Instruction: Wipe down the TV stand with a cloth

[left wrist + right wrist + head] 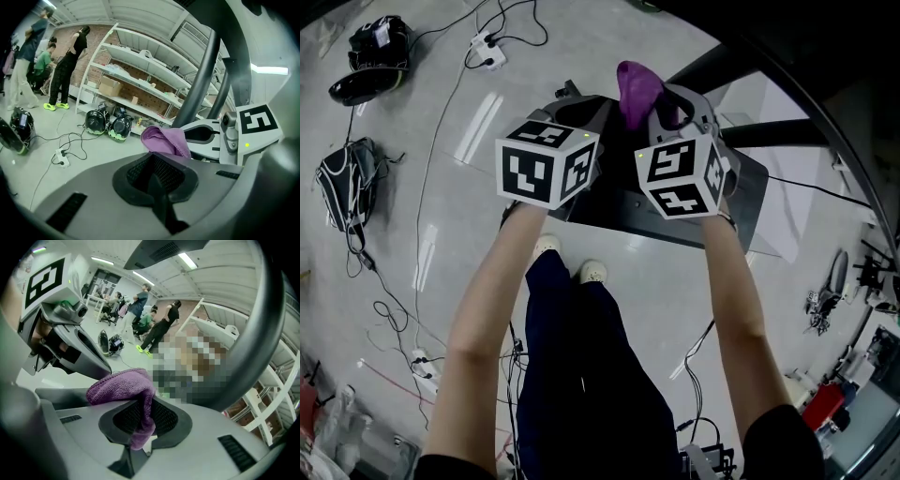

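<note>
In the head view my right gripper (667, 105) is shut on a purple cloth (637, 91), held up above the TV stand's black base (748, 192). In the right gripper view the cloth (123, 386) bunches over the jaws, with a fold pinched between them. My left gripper (578, 103) hangs close beside it on the left, shut with nothing in it. Seen from the left gripper (157, 180), the cloth (164, 139) lies just past its closed jaws. The stand's dark poles (199, 79) rise behind both grippers.
Black bags (345, 183) and a power strip (487, 52) with cables lie on the grey floor at the left. Helmets (107, 125) sit by white shelving (140, 70). Several people (68, 65) stand far off. My feet (570, 261) are at the base's near edge.
</note>
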`<state>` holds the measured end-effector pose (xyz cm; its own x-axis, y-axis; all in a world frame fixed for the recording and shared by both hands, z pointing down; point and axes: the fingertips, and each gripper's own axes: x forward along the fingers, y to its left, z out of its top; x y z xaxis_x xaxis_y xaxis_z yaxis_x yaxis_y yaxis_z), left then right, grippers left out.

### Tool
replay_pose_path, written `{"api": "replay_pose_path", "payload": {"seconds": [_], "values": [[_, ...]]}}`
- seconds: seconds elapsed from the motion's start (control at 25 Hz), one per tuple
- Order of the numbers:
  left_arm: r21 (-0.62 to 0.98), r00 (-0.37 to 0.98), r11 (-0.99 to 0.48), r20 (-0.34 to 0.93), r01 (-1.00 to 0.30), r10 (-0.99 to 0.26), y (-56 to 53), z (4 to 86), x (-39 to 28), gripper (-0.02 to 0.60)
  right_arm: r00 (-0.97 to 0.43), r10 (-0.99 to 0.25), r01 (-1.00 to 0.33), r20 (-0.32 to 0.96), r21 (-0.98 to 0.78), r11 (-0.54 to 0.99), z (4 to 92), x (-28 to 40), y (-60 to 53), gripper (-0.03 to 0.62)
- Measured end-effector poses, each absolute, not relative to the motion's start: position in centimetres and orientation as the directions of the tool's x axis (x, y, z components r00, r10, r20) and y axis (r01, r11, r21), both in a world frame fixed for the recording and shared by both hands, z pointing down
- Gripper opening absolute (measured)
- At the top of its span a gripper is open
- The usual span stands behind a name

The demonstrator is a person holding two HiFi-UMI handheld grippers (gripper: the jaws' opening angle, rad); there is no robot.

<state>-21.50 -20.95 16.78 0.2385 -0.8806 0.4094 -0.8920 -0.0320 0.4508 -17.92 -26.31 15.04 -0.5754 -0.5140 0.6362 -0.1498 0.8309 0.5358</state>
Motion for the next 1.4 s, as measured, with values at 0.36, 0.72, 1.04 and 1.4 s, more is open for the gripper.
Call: {"api": "replay_pose_path", "payload": {"seconds": [0.36,0.72,1.04,1.4], "values": [[0.443,0.228,-0.033,0.394,-0.896,-0.89,-20.4,15.5,-20.5,0.006,-0.627,-0.547,-0.209,0.554,0.557,0.804,12.1,-16.9,-25.5,0.064],[0.433,0.226,-0.059,0.346,-0.899,-0.911,-19.9,12.2,-17.3,0.006,-0.68,-0.577,-0.273,0.452,0.575,0.771,7.6,-13.9,-24.2,0.064],[0.417,0.239,-0.098,0.301,-0.904,-0.923,-19.8,8.9,-13.6,0.006,-0.706,-0.626,-0.361,0.332,0.592,0.721,2.9,-10.2,-24.1,0.064],[0.387,0.238,-0.126,0.256,-0.913,-0.937,-20.8,4.7,-11.6,0.006,-0.683,-0.703,-0.469,0.196,0.62,0.629,-2.7,-7.4,-25.7,0.064]]}}
